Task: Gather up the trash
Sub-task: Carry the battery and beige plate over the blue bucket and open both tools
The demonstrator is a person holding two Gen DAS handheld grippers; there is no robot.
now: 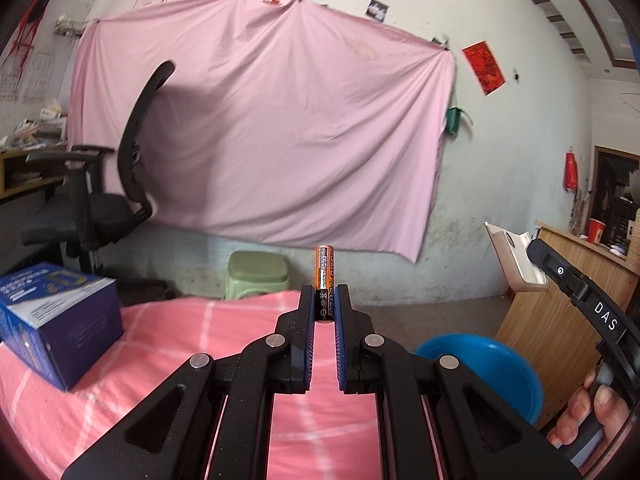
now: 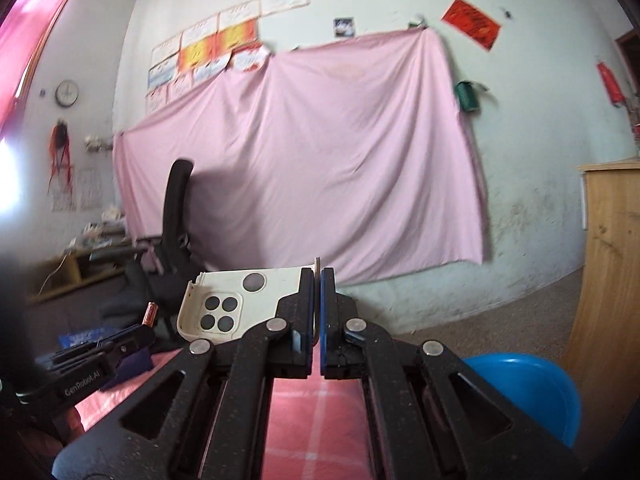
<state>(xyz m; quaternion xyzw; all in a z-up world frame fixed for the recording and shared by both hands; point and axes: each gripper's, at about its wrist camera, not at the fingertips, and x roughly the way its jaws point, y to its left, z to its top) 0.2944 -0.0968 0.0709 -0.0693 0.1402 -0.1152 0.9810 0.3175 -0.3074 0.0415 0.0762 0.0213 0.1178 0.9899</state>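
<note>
Battery (image 1: 325, 280): orange-and-black cell, upright, pinched by its lower end between the pads of your left gripper (image 1: 325, 304), above the pink checked cloth (image 1: 160, 360). Most of its length stands clear above the fingertips.

Phone case (image 2: 244, 300): cream, camera cut-outs showing; your right gripper (image 2: 318, 300) is clamped on one thin edge, and the rest hangs out to the left.

Risks:
- Battery is round and held low. A quick swing or a slackened squeeze could let it pivot or shoot out and roll across the cloth.
- Case is held by an edge only. Its own weight could lever it loose; it could also twist and knock your left gripper, which sits near it.
- Both loads are up at once. Watch that they do not collide.

Containers:
- Blue basin (image 1: 480, 368), low right beside the wooden cabinet (image 1: 560, 292); likely drop point. What shows of its inside looks bare; the bottom is hidden.
- Blue carton (image 1: 60, 320) on the cloth, closed; contents unknown.
</note>
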